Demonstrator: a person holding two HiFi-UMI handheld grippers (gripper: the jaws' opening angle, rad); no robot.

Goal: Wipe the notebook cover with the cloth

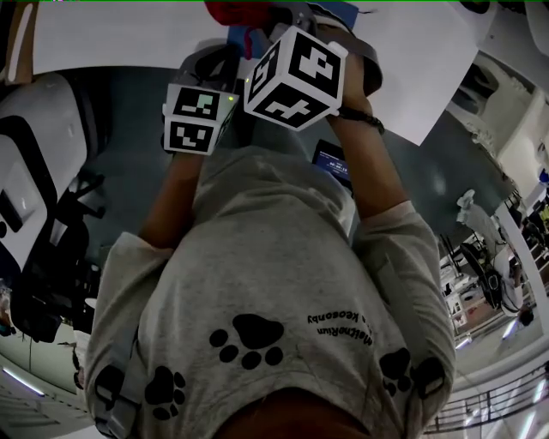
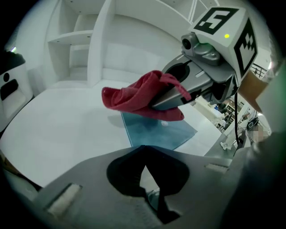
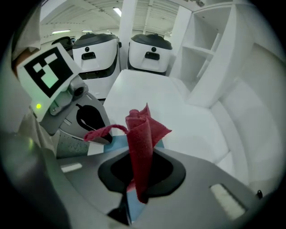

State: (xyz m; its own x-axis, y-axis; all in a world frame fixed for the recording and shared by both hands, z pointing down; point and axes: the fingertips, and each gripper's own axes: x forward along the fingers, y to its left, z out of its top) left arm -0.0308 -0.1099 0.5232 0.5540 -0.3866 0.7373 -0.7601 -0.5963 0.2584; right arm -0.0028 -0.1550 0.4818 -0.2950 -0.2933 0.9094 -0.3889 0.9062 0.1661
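Observation:
A red cloth (image 3: 142,134) hangs bunched from my right gripper (image 3: 136,154), which is shut on it. In the left gripper view that right gripper (image 2: 172,100) holds the cloth (image 2: 134,96) just above a blue notebook (image 2: 156,132) lying flat on the white table (image 2: 58,129). My left gripper (image 2: 143,150) is short of the notebook's near edge, with its jaws shut and nothing between them. In the head view both marker cubes (image 1: 296,77) sit close together over the table, and the cloth (image 1: 233,10) shows at the top edge. Most of the notebook (image 3: 117,142) is hidden behind the cloth.
White shelving (image 2: 89,40) stands at the back of the table. Two white rounded machines (image 3: 96,49) stand beyond the table's far edge, and another white machine (image 1: 43,146) is on the person's left. The table's front edge (image 2: 210,143) runs close to the notebook.

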